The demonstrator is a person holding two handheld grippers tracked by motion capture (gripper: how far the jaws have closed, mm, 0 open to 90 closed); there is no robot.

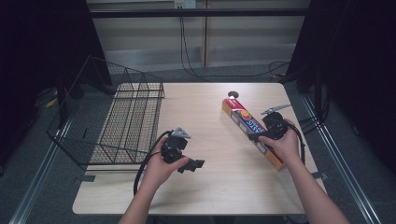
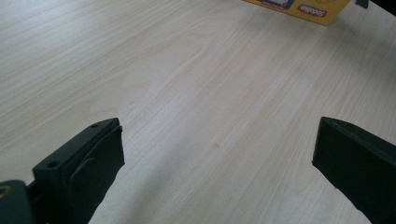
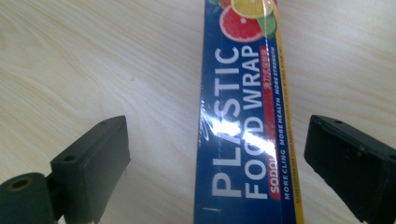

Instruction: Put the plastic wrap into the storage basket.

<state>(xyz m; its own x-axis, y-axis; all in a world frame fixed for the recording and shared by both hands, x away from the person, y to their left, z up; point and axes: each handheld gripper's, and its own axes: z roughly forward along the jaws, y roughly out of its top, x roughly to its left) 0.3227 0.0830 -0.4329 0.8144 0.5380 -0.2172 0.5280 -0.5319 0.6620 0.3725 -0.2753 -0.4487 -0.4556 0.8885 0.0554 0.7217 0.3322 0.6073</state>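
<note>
Plastic wrap box [image 3: 243, 140] lies between the right hand-held gripper's [image 3: 217, 154] spread jaws, untouched.

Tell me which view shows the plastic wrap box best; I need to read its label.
The right gripper view: the plastic wrap box lies close, between the open jaws, its lettering legible. The high view shows the whole box at the table's right side, print too small. The left gripper view catches a yellow corner.
</note>
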